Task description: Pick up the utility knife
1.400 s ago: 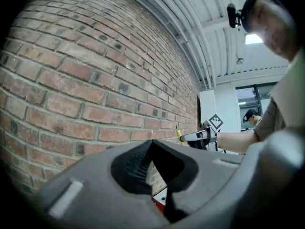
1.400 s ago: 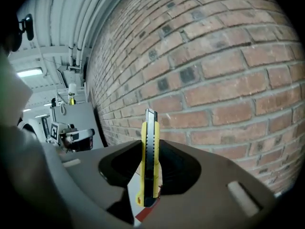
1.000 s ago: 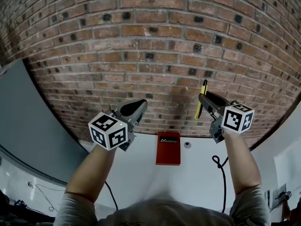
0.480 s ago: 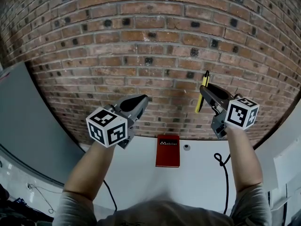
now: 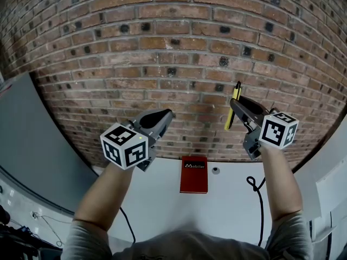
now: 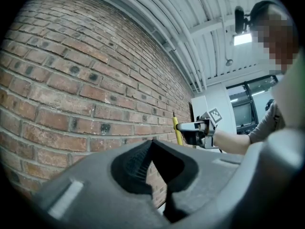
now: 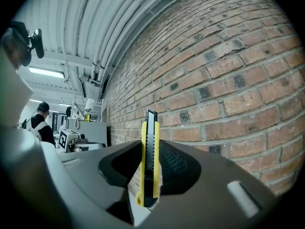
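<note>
The utility knife (image 5: 233,111), yellow with a black slider, stands upright between the jaws of my right gripper (image 5: 235,106), which is shut on it in front of the brick wall. In the right gripper view the knife (image 7: 149,161) sits clamped between the two ribbed pads, its tip above the right gripper (image 7: 149,149). My left gripper (image 5: 162,116) is held level at the same height to the left, shut with nothing in it. The left gripper (image 6: 153,146) in its own view shows pads meeting at the tip, and beyond it the knife (image 6: 176,130).
A brick wall (image 5: 173,53) stands close ahead of both grippers. Below them on the white table (image 5: 162,199) lie a red book (image 5: 193,174), a small round part (image 5: 216,170) and a black cable (image 5: 255,191). A grey panel (image 5: 32,145) is at the left.
Both grippers have risen a little in front of the wall, the knife still clamped in the right one. Over the last half second they have held still.
</note>
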Available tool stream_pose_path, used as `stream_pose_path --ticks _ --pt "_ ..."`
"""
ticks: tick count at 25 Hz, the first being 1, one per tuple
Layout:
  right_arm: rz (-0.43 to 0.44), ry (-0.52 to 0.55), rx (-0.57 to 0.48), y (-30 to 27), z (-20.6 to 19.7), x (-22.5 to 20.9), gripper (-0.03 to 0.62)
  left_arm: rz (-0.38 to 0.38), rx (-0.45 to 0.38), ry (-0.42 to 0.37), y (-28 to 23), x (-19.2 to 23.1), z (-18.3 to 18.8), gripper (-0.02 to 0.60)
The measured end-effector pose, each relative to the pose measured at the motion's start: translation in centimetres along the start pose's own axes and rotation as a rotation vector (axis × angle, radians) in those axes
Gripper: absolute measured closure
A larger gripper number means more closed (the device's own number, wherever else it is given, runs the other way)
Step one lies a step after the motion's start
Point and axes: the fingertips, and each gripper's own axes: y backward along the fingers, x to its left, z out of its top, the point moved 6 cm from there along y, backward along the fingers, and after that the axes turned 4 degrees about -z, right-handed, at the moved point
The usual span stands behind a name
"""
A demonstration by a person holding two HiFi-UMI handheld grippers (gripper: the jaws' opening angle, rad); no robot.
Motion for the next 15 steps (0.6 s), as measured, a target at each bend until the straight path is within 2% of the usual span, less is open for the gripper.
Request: stream_pose_path --ticks 15 --pt "0.01 0.024 0.005 -0.04 0.12 0.4 0.47 -0.007 -0.003 0.011 -0.21 -0.37 0.23 0.581"
